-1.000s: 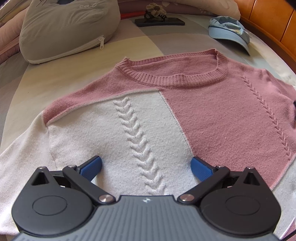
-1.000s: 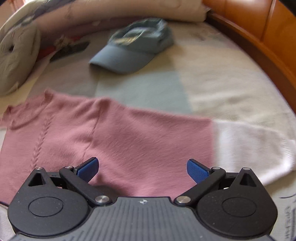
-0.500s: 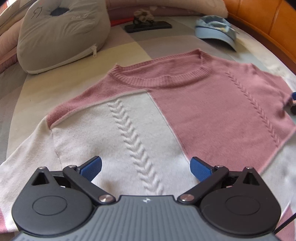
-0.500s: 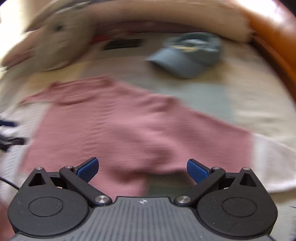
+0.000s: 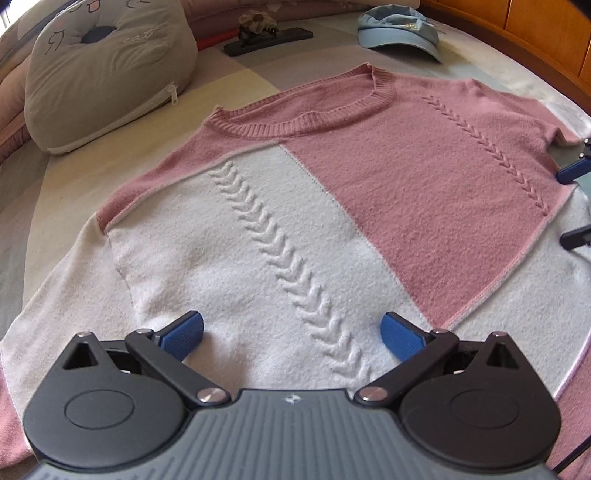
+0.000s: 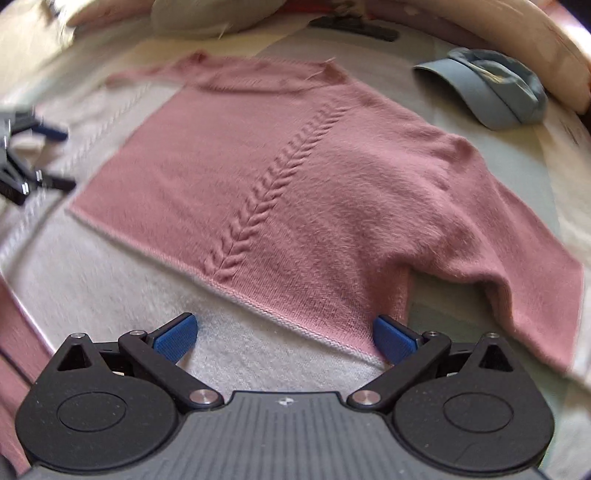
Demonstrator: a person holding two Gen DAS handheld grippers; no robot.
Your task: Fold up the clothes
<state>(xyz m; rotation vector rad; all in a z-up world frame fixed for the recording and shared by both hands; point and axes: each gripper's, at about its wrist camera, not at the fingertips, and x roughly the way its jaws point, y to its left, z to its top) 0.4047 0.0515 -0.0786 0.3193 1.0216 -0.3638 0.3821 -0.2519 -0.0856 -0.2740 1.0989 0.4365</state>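
The pink-and-white sweater lies spread flat on the bed, neckline toward the cap and cushion. My left hand-held gripper hovers over its white panel, jaws wide apart, holding nothing. My right hand-held gripper is equally spread and empty, seemingly just above the pink-white seam near the armpit; blur hides contact.

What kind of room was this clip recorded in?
Most likely a bedroom: the sweater lies spread on a bed with a patchwork cover, a grey cat pillow at its far end and a wooden headboard alongside.
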